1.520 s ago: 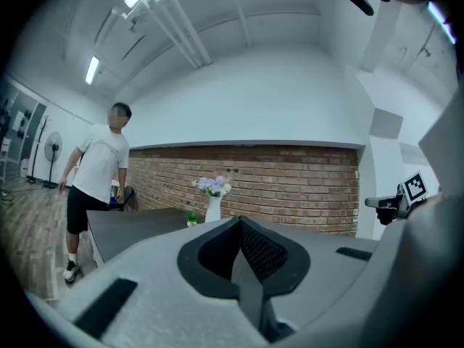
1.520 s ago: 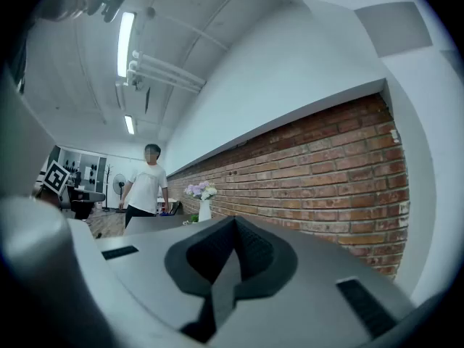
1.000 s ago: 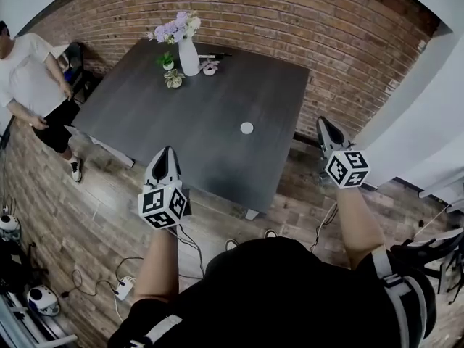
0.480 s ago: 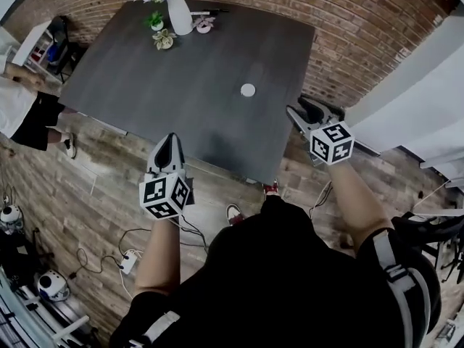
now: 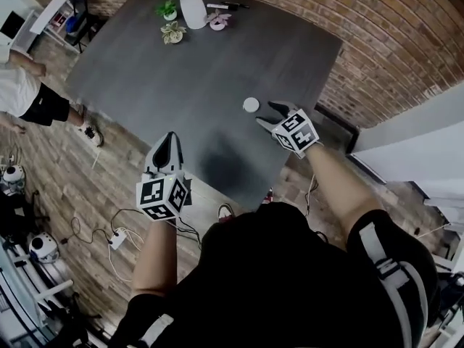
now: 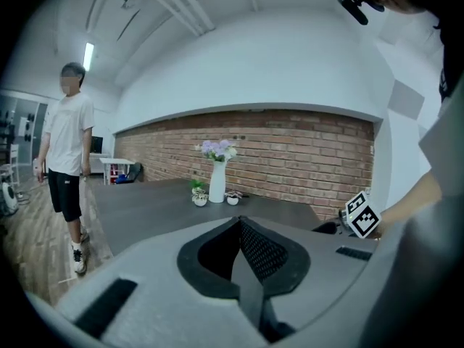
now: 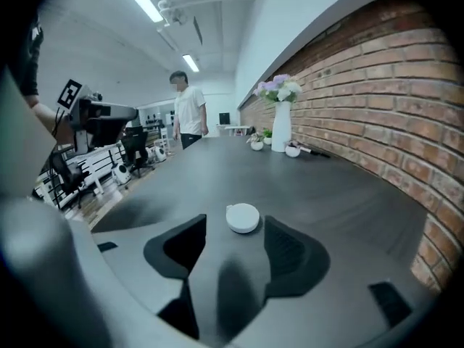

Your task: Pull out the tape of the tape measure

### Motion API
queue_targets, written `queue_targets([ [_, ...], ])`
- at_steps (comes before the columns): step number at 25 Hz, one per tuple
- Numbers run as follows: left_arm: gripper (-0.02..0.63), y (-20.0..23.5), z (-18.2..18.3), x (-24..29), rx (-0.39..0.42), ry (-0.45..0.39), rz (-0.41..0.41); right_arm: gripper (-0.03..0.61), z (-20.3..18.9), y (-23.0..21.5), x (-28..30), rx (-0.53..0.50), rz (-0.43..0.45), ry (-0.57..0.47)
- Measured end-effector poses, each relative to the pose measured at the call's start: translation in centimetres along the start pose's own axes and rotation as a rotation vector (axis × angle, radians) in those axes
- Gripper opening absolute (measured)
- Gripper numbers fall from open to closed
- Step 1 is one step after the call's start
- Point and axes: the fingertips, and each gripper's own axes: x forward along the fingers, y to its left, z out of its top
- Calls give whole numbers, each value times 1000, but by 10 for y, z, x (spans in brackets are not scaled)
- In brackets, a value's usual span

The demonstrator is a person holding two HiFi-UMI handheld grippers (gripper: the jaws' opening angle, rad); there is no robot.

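The tape measure (image 5: 251,104) is a small white round disc lying flat on the dark grey table (image 5: 145,71). My right gripper (image 5: 266,113) hovers just short of it, its jaws opening and nothing between them. In the right gripper view the tape measure (image 7: 242,217) sits right beyond the right gripper (image 7: 233,239), centred on the gap, touching neither pad. My left gripper (image 5: 168,138) hangs shut and holding nothing at the table's near edge, well left of the disc. The left gripper (image 6: 239,227) shows its pads pressed together.
A white vase of purple flowers (image 5: 192,6) and two small potted plants (image 5: 172,33) stand at the table's far end, with a dark pen-like thing (image 5: 226,6) beside them. A brick wall (image 5: 391,42) runs along the right. A person (image 5: 22,93) stands left of the table. Cables (image 5: 116,234) lie on the floor.
My right gripper has swung left from beyond the table's edge to just short of the tape measure, and its jaws have gone from shut to wide. The left gripper has stayed shut.
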Motion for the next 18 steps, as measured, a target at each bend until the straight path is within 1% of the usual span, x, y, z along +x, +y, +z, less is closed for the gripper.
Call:
queue_targets([
  [3, 9, -4, 1, 3, 1, 6, 37, 252, -4, -10, 31, -49, 66, 70],
  [6, 9, 0, -6, -3, -5, 33, 59, 253, -8, -8, 54, -104, 115, 128],
  [9, 9, 12, -17, -3, -10, 67, 61, 259, -8, -6, 65, -116, 142, 157],
  [13, 9, 24, -24, 4, -26, 93, 36, 265, -7, -7, 69, -87, 149, 186],
  [14, 9, 24, -23, 7, -25, 94, 24, 253, -7, -8, 69, -80, 143, 193],
  [15, 11, 23, -22, 9, -21, 93, 11, 212, -7, -9, 69, -76, 135, 199],
  [18, 9, 20, -18, 17, -17, 85, -26, 212, -4, -8, 66, -89, 119, 202],
])
